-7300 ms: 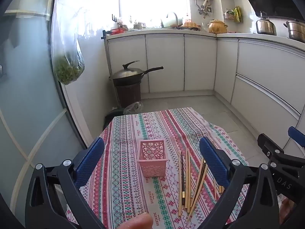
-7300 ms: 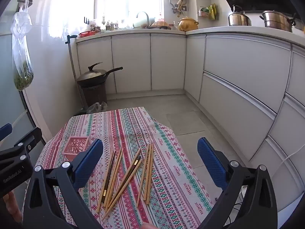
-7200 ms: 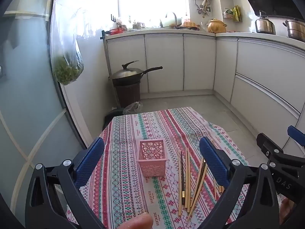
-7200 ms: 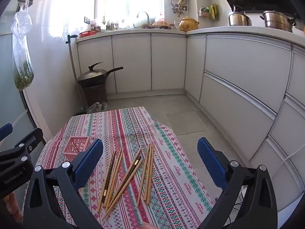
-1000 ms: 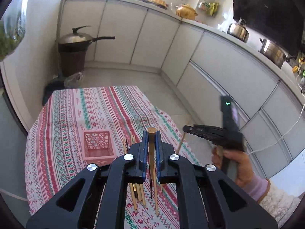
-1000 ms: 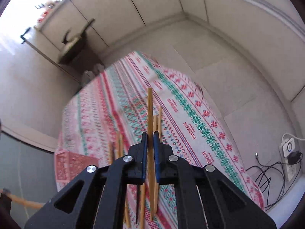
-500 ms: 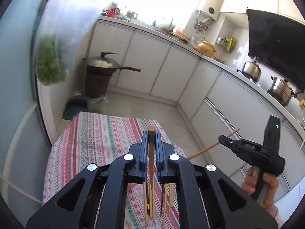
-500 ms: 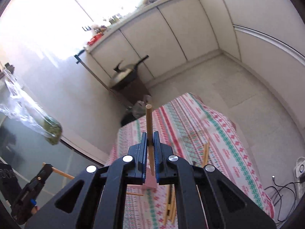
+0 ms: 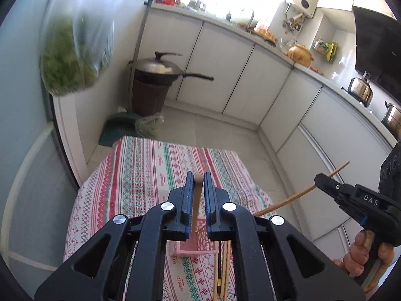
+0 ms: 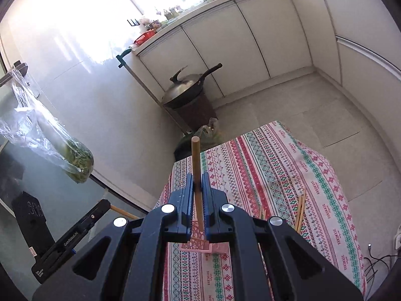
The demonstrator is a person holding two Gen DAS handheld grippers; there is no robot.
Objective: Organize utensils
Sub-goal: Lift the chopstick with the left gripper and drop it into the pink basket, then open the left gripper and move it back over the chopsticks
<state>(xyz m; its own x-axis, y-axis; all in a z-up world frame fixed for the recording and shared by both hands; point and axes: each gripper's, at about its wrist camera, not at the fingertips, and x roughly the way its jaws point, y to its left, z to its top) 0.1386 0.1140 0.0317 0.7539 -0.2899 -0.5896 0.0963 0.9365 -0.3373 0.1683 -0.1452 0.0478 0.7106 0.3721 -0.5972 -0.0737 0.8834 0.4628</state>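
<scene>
Left gripper (image 9: 198,183) clamps one chopstick (image 9: 197,195); right gripper (image 10: 198,183) pinches another chopstick (image 10: 196,175), both apparently above the pink basket (image 9: 200,238) mid-table.

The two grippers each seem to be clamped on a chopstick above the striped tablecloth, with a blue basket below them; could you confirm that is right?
Nearly: the basket is pink, not blue, as the left wrist view shows. The left gripper and right gripper are each clamped on a chopstick above the striped tablecloth.

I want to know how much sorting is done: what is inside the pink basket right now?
Only part of the pink basket shows below the left tool; that part looks empty. The rest is hidden. Each tool grips one chopstick above it; loose chopsticks lie beside it.
</scene>
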